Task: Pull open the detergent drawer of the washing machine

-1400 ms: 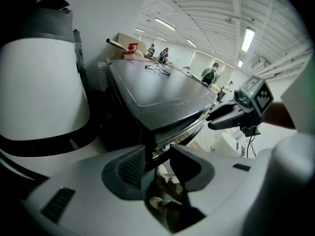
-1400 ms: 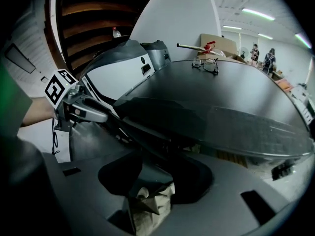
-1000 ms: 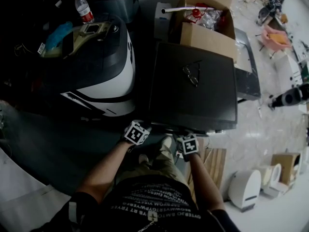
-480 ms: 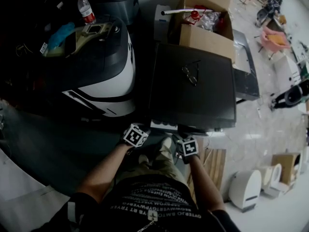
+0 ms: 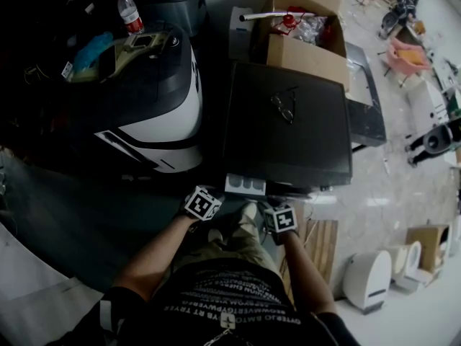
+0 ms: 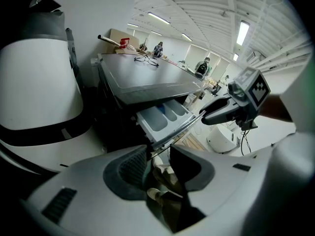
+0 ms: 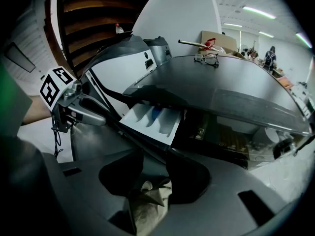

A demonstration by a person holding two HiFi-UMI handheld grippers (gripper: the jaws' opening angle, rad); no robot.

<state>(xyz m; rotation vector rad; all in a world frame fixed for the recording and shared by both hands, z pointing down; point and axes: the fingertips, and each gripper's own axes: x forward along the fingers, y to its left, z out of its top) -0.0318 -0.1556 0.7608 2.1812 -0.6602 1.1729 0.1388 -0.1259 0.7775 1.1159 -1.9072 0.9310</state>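
Note:
The dark washing machine [image 5: 288,135] stands ahead of me with its pale detergent drawer [image 5: 245,184] pulled partway out, its compartments showing [image 6: 165,116] [image 7: 150,119]. My left gripper [image 5: 209,197] is at the left end of the drawer's dark front strip, which runs into the narrow gap between its jaw tips [image 6: 158,151]. My right gripper [image 5: 274,209] is at the strip's right end, and the strip crosses its jaw tips [image 7: 153,156]. Each gripper shows in the other's view, fingers on the strip: the right gripper [image 6: 206,116] and the left gripper [image 7: 101,119].
Eyeglasses [image 5: 284,110] lie on the machine's lid. A rounded white and black appliance [image 5: 158,114] stands close on the left, with a water bottle [image 5: 128,13] behind it. Cardboard boxes [image 5: 306,49] stand at the back. A wooden pallet [image 5: 320,244] lies at the right, by my legs.
The drawer has slid out of the machine toward me, from barely showing to its compartments in view. Both grippers have drawn back with it.

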